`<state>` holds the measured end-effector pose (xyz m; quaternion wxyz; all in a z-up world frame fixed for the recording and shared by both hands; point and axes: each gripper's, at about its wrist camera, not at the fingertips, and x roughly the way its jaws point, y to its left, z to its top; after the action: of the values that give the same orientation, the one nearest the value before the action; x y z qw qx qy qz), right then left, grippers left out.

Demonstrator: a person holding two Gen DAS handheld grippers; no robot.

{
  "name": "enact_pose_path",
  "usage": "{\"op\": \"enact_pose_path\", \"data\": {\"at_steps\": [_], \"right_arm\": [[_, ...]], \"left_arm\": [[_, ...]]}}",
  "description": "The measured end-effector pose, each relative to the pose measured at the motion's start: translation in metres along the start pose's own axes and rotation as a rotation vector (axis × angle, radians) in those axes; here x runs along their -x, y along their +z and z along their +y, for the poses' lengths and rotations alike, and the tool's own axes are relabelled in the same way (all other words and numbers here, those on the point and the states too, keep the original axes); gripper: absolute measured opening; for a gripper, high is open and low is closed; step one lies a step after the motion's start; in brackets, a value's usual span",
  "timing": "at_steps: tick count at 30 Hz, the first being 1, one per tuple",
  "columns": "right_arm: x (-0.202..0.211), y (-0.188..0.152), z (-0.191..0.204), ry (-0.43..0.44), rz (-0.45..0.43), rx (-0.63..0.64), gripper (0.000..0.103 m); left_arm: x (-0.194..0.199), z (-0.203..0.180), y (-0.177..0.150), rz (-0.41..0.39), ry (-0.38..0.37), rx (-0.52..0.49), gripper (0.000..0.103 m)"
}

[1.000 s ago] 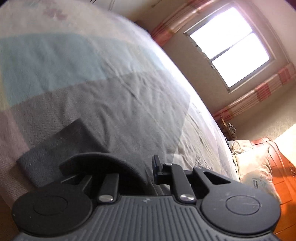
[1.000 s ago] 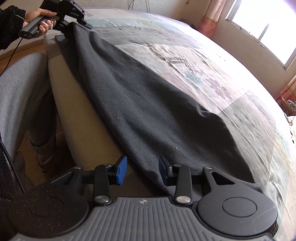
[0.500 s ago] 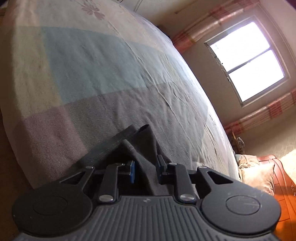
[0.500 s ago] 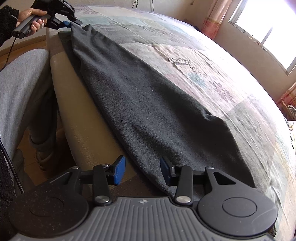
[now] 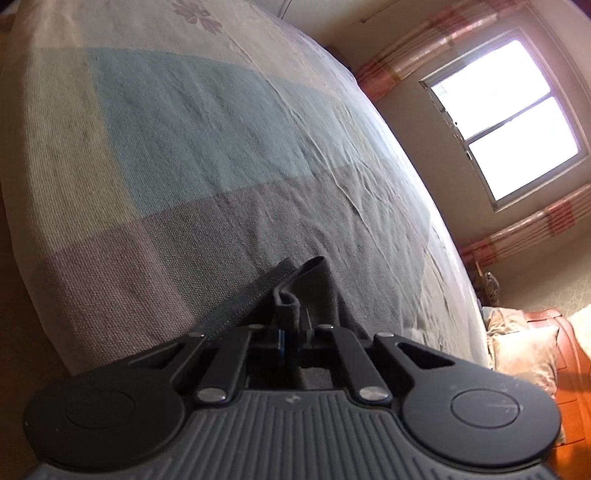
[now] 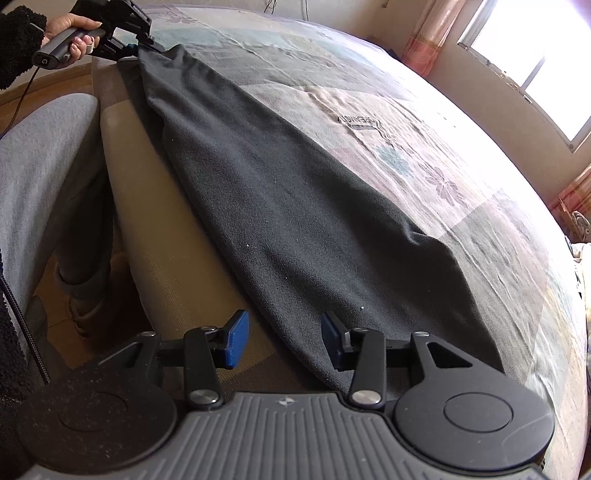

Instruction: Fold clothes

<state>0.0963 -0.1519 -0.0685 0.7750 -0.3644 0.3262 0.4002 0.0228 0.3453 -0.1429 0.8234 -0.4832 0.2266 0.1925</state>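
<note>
**Pinch both ends before lifting the dark garment**

A long dark grey garment (image 6: 295,221) lies stretched along the near edge of the bed (image 6: 424,122), running in the right wrist view from about 11 o'clock down to 5 o'clock. At the far end, the left gripper (image 5: 291,332) is pressed together on a bunched corner of the cloth, a small roll of fabric standing up between its fingertips; the person's hand (image 6: 70,31) holds it at 11 o'clock in the right view.

The right gripper (image 6: 284,341) hangs over the near end with its blue pads (image 6: 236,343) spread, the garment's edge lying between them but not pinched.

To do this well, I judge the right gripper should settle lower so both layers sit between the pads, then close firmly. Only then lift, keeping the cloth taut between the two ends so the fold lands straight.
</note>
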Motion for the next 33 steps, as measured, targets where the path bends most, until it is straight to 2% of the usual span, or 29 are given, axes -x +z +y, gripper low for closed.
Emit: {"op": "enact_pose_path", "data": {"at_steps": [5,12,14,16,17,19,22,23,26,30,33], "right_arm": [[-0.001,0.003,0.001,-0.003,0.006,0.013,0.048],[-0.001,0.008,0.003,-0.004,0.001,0.025,0.048],[0.0,0.008,0.003,-0.003,0.002,0.016,0.048],[0.001,0.008,0.001,0.002,-0.001,0.002,0.048],[0.001,0.008,0.0,0.004,-0.003,-0.006,0.048],[0.003,0.007,-0.002,0.005,-0.011,-0.03,0.048],[0.006,0.003,-0.006,0.01,-0.023,-0.106,0.049],[0.008,0.0,-0.007,0.011,-0.027,-0.141,0.049],[0.014,-0.014,-0.012,0.011,-0.034,-0.268,0.049],[0.027,-0.047,-0.024,0.001,-0.033,-0.486,0.054],[0.039,-0.082,-0.045,-0.003,-0.049,-0.702,0.055]], "left_arm": [[0.023,-0.003,0.001,-0.055,-0.021,-0.019,0.003],[0.012,0.022,0.009,-0.034,0.071,0.055,0.004],[0.018,0.018,0.013,-0.04,0.073,0.035,0.007],[0.025,0.007,0.016,-0.047,0.082,-0.011,0.021],[0.028,-0.001,0.018,-0.048,0.085,-0.042,0.024],[0.036,-0.021,0.02,-0.049,0.072,-0.121,0.037],[0.038,-0.059,0.012,-0.011,0.035,-0.26,0.045],[0.034,-0.075,0.005,0.015,0.03,-0.321,0.046],[0.02,-0.126,-0.019,0.101,0.019,-0.516,0.06],[-0.006,-0.199,-0.08,0.228,-0.014,-0.821,0.065],[-0.017,-0.246,-0.138,0.313,-0.089,-1.009,0.067]]}}
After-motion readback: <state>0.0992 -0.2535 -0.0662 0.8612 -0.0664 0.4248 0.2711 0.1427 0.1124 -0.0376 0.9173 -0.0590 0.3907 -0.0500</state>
